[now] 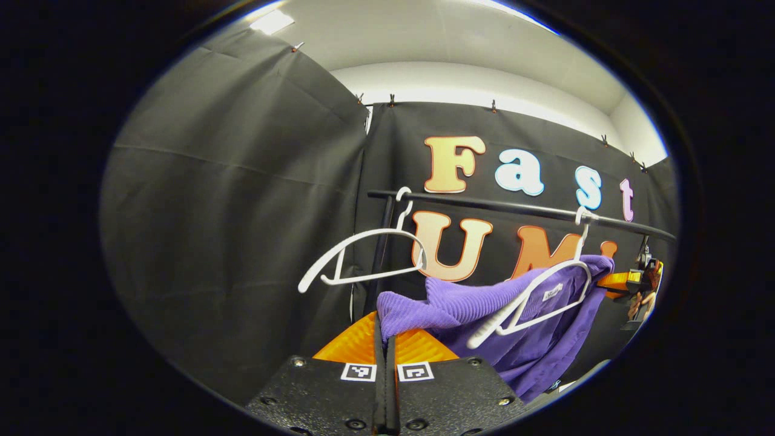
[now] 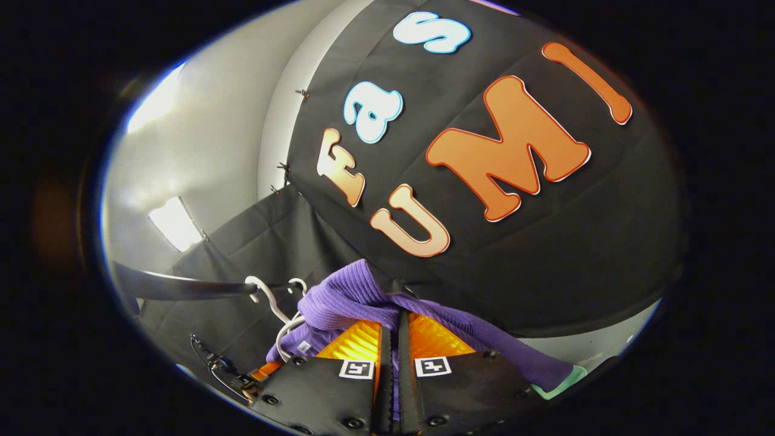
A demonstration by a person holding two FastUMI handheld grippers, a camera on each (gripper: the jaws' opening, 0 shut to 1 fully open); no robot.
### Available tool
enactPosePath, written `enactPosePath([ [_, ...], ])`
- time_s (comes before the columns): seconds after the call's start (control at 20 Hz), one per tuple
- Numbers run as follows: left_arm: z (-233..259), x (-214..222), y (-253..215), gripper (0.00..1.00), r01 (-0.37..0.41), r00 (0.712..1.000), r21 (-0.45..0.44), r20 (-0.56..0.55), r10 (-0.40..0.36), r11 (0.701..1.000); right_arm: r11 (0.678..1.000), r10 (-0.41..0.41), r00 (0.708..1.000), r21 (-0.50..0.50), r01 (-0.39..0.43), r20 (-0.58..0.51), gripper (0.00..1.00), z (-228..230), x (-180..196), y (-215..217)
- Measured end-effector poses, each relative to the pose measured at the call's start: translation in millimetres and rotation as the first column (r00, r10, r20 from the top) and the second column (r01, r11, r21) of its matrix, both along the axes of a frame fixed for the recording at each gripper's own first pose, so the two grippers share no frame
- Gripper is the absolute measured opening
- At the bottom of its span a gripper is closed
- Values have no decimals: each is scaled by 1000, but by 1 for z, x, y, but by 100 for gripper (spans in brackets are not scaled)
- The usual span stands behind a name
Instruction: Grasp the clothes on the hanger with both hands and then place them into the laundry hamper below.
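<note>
A purple ribbed garment (image 1: 484,303) hangs stretched across a white hanger (image 1: 533,300) whose hook sits on the black rail (image 1: 514,209). My left gripper (image 1: 385,324) is shut on the garment's left end, with cloth bunched over its fingertips. Far off at the garment's right end, my right gripper (image 1: 636,281) and a hand hold the other side. In the right gripper view, my right gripper (image 2: 398,321) is shut on a fold of the purple garment (image 2: 357,297), which drapes over both fingers and trails to the lower right. The white hanger (image 2: 284,333) shows beside the cloth.
An empty white hanger (image 1: 363,260) hangs at the left end of the rail, close above my left gripper. The rail (image 2: 181,287) runs left in the right gripper view, with hanger hooks (image 2: 266,297) on it. Black cloth walls stand behind and to the left.
</note>
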State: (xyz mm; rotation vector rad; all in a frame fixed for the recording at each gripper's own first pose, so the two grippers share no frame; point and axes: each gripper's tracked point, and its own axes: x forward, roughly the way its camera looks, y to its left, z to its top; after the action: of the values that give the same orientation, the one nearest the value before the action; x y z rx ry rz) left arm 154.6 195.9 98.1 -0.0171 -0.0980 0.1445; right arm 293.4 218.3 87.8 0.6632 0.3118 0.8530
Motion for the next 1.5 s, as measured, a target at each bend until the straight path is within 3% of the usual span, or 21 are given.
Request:
enactPosePath([
  [0.15,22,4,4,0,7,999,15,40,-7,1000,997,-26,1000,69,27,-9,11,9,14,1],
  [0.2,30,6,3,0,16,998,15,55,-17,1000,995,-47,999,81,49,-20,7,19,15,-15],
  [0.75,81,43,7,0,55,990,82,127,-65,995,992,-126,991,-17,127,41,7,49,44,-19],
  [1.05,59,77,1,0,100,991,88,75,-107,991,980,-188,982,-59,188,10,7,36,65,-33],
  [1.5,-6,109,-2,0,140,989,87,-50,-136,986,953,-272,960,-160,259,-64,7,-34,72,-53],
])
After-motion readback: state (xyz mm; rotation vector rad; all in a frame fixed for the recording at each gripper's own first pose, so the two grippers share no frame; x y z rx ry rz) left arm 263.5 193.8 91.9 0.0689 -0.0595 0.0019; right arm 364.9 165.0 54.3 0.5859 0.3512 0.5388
